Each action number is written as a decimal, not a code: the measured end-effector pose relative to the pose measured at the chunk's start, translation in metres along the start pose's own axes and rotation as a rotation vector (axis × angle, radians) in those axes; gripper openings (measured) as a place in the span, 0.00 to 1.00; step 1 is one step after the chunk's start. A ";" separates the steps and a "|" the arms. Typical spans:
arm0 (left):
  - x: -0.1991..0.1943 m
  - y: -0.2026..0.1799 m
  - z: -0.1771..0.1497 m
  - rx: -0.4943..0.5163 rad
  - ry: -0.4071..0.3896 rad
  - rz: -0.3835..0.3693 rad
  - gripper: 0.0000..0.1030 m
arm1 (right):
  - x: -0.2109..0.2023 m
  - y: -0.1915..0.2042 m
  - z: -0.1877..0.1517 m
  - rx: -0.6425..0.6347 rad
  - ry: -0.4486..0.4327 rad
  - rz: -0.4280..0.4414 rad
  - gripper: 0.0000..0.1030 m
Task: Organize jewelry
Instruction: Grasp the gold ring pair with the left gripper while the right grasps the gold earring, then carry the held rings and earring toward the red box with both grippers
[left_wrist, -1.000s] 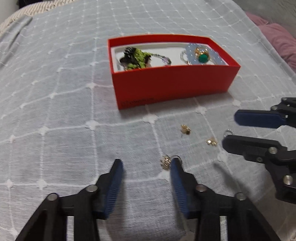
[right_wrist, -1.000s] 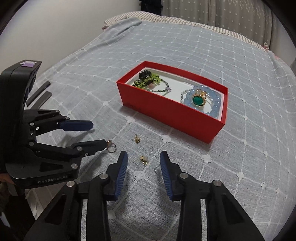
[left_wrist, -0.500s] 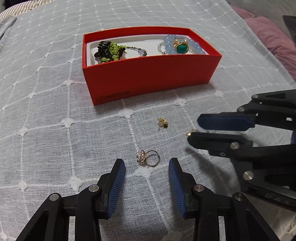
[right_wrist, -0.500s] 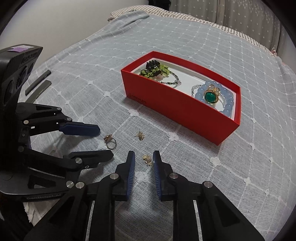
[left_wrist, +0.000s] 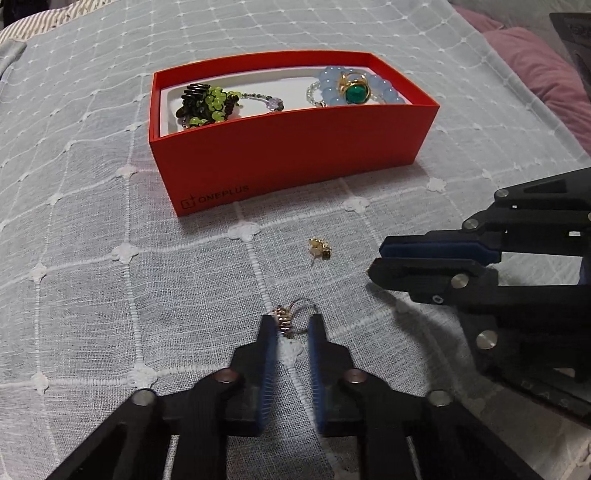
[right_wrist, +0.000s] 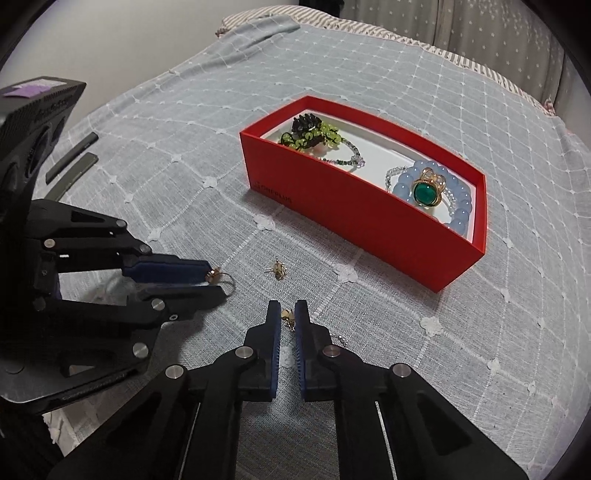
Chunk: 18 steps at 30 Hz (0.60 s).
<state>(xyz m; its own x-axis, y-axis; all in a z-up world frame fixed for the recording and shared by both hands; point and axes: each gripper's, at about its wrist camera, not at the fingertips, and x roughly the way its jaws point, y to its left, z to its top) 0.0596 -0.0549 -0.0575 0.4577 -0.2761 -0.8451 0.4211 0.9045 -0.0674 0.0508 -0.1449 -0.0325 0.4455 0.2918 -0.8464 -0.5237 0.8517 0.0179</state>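
Gold earring (right_wrist: 287, 316), between right gripper's (right_wrist: 287, 314) fingers (right_wrist: 273, 325): form too small to tell. Ring (left_wrist: 291, 321): lower band hidden behind left gripper's (left_wrist: 291, 328) fingers. Blue bead bracelet (left_wrist: 384, 92): near part hidden by red box (left_wrist: 295, 155) wall.

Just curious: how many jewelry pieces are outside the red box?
3: a ring inside the closing left hand-held gripper, an earring pinched by the right hand-held gripper, a loose earring on the bedspread. Others may be hidden.

left gripper (left_wrist: 291, 326): pointed steeply downward, jaws closing, tips pinched on a ring
right gripper (right_wrist: 287, 316): pointed steeply downward, jaws nearly together, an earring between the tips
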 end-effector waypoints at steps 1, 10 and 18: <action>0.000 0.000 0.000 0.004 -0.001 0.003 0.05 | -0.001 0.000 0.001 0.000 -0.004 0.002 0.06; -0.002 0.002 0.001 0.002 -0.015 0.008 0.00 | -0.009 -0.002 0.002 0.009 -0.022 0.005 0.03; -0.012 0.008 0.001 -0.013 -0.042 0.002 0.00 | -0.018 -0.008 0.004 0.035 -0.052 0.012 0.02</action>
<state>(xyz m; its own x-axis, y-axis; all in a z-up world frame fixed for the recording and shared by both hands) 0.0586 -0.0443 -0.0472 0.4911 -0.2878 -0.8222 0.4099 0.9092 -0.0734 0.0496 -0.1556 -0.0152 0.4772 0.3238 -0.8170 -0.5044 0.8622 0.0471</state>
